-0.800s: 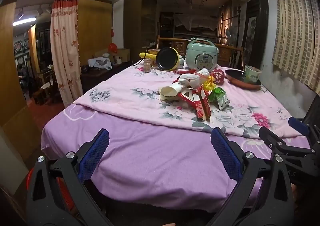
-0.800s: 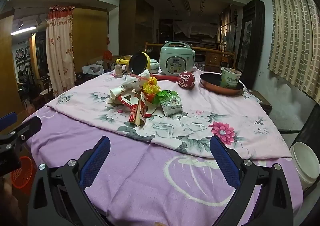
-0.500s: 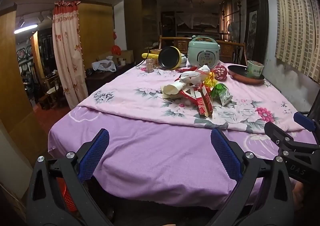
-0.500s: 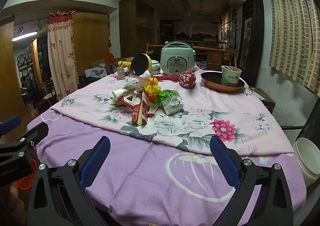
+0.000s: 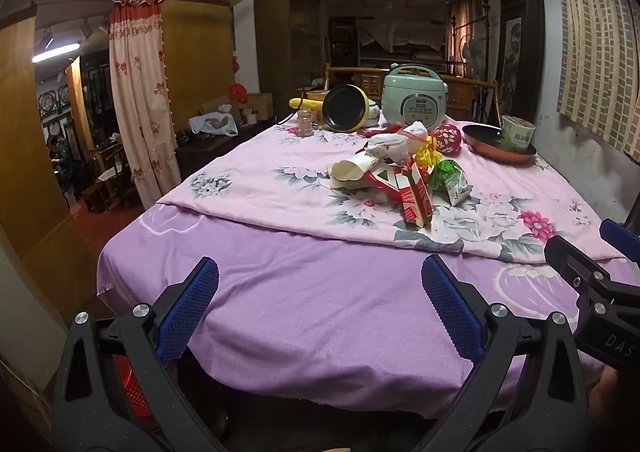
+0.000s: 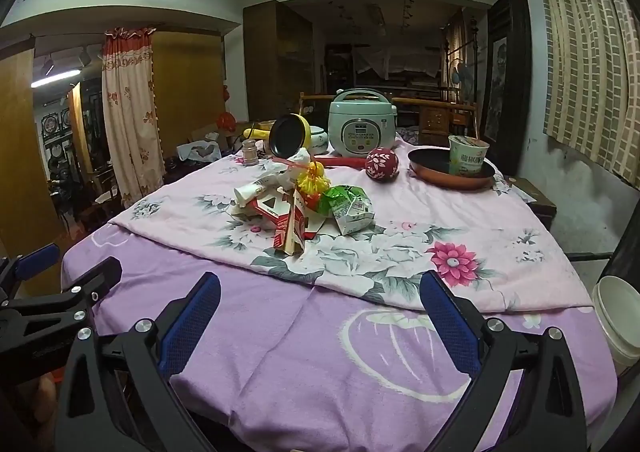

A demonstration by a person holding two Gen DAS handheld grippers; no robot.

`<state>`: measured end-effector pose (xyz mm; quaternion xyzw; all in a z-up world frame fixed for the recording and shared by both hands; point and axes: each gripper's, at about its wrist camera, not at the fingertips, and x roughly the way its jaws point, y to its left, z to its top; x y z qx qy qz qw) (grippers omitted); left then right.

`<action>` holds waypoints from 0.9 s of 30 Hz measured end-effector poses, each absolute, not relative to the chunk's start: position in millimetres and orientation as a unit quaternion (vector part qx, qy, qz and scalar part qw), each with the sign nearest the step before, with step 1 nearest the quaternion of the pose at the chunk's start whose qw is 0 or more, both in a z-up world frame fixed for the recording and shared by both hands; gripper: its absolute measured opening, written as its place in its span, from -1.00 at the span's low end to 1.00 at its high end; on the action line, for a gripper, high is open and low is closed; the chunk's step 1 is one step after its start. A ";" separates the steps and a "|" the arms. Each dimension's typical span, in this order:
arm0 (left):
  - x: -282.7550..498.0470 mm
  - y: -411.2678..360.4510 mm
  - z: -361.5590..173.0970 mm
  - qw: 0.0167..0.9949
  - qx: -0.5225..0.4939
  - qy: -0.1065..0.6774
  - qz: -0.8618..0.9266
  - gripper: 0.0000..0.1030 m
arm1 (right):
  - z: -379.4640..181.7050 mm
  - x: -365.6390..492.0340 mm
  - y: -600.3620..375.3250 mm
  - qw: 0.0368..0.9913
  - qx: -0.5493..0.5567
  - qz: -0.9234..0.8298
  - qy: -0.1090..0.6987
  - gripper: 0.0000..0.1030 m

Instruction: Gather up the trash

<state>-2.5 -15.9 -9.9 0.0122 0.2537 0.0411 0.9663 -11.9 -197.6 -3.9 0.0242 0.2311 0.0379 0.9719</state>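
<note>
A heap of trash lies mid-table on the flowered cloth: a red-and-white carton, a green-and-white carton, a rolled paper cup, crumpled white paper and a yellow tassel. My left gripper hovers over the table's near edge, open and empty. My right gripper is also open and empty, at the near edge to the right. Both are well short of the heap.
A rice cooker, yellow pan, red patterned ball, copper pan holding a noodle cup, and a small jar stand at the back. A red basket sits below left; a white bucket right.
Both grippers have drawn back and risen a little, so more of the table's near edge and the room shows. Jaws stay wide; the trash has not moved.
</note>
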 end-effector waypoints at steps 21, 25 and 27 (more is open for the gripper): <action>-10.3 -7.3 -10.2 0.968 0.008 0.243 0.057 0.89 | -2.0 -16.0 -189.5 0.973 0.019 0.044 0.225 0.90; -10.7 -6.7 -10.3 0.968 0.008 0.243 0.057 0.89 | -1.9 -15.8 -189.2 0.973 0.019 0.044 0.225 0.90; -11.1 -6.6 -10.4 0.968 0.009 0.243 0.058 0.89 | -1.2 -16.5 -189.0 0.973 0.020 0.043 0.225 0.90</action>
